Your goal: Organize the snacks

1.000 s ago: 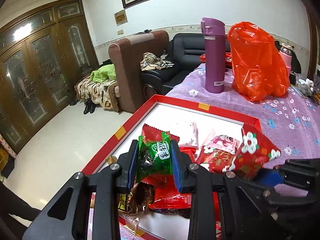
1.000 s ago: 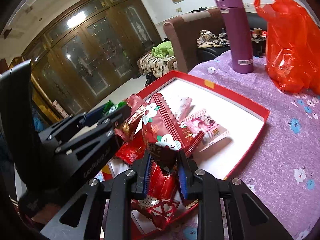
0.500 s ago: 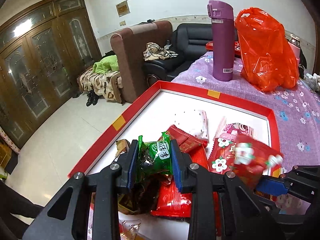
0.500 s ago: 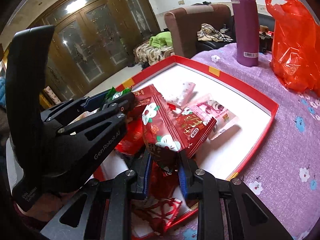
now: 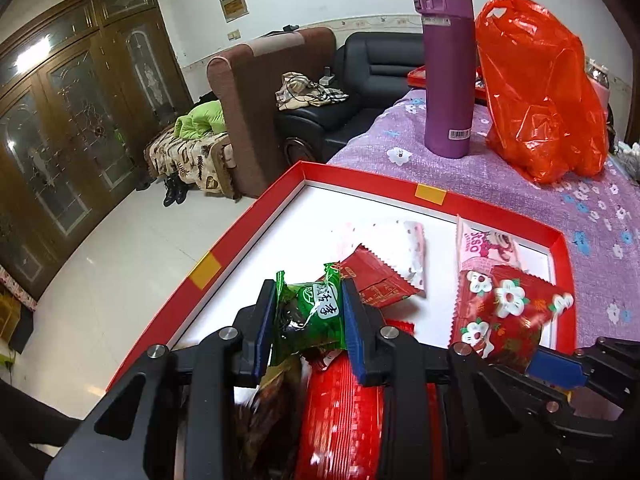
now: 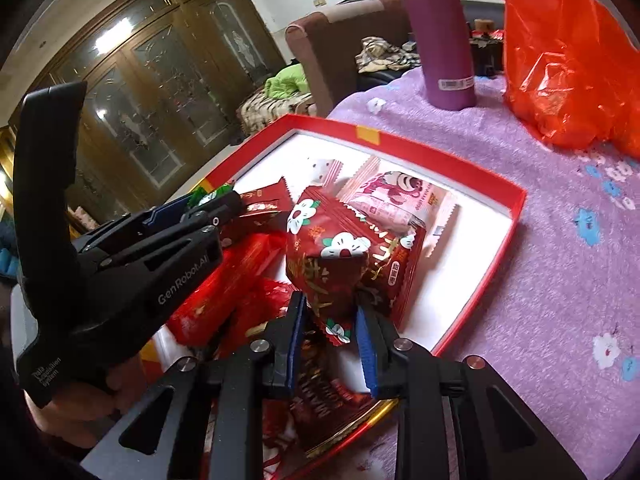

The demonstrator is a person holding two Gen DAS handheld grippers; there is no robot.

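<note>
A shallow red box (image 5: 248, 240) with a white floor lies on the purple cloth and holds several snack packets. My left gripper (image 5: 308, 292) is shut on a green packet (image 5: 310, 316), low over the box's near left part. My right gripper (image 6: 330, 312) has a red flowered packet (image 6: 340, 248) between its blue pads. Its jaws are just opening while the pads still touch the packet. That packet hangs over a pink packet (image 6: 396, 196) and shows in the left wrist view as the red flowered packet (image 5: 504, 312). The left gripper (image 6: 208, 204) sits just left of it.
A purple flask (image 5: 448, 80) and an orange plastic bag (image 5: 540, 92) stand on the flowered cloth (image 5: 580, 208) beyond the box. A white packet (image 5: 400, 248) and other red packets (image 5: 376, 280) lie inside it. An armchair (image 5: 256, 92) and bare floor are past the table's left edge.
Both grippers have moved forward and down over the box with their packets. The red flowered packet now hangs lower, close over the pink packet. The right pads look slightly wider apart.
</note>
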